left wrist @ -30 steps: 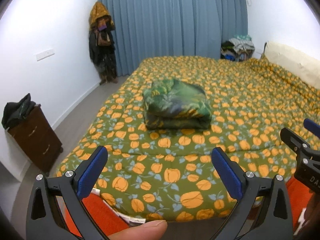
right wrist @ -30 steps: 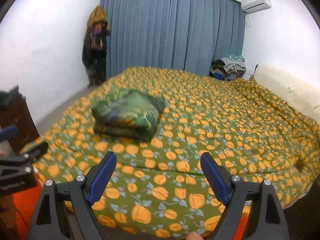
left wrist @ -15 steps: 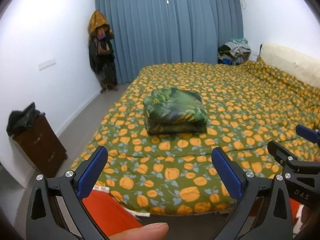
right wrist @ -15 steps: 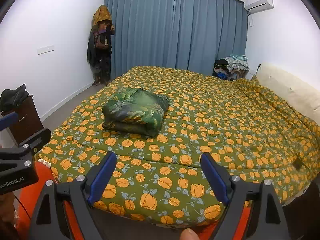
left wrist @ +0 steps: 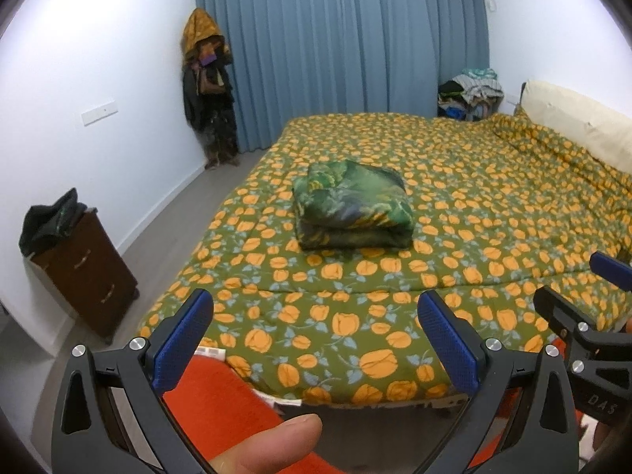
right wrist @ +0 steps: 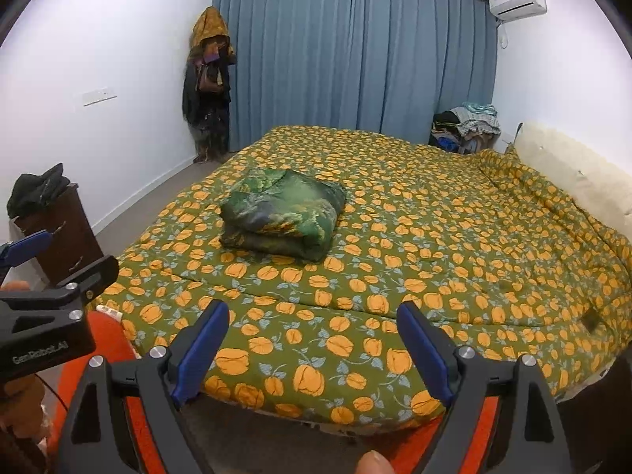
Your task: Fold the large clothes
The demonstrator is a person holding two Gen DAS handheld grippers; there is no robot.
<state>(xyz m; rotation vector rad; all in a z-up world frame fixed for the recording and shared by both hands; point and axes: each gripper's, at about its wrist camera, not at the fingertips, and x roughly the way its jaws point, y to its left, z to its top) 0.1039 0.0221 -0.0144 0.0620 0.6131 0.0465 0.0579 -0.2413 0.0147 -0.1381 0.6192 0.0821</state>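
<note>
Your left gripper (left wrist: 316,335) and right gripper (right wrist: 312,339) are both wide apart and hold nothing. The folded green bundle (left wrist: 351,207) sits on the bed (left wrist: 493,197) at twelve o'clock. Bump it and it could flop apart.

Blue curtain (left wrist: 339,51), brown nightstand (left wrist: 85,266), hanging coats (left wrist: 207,87) in the corner, wall air conditioner (right wrist: 518,1).

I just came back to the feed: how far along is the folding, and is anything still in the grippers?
Done: the green leaf-print garment lies folded into a compact bundle on the bed.

In hand: nothing. The left gripper and right gripper both stand open and empty, off the foot of the bed.

Left: nothing unfolded shows on the bed. Whether the clothes pile in the far corner belongs to the job, I cannot tell.
</note>
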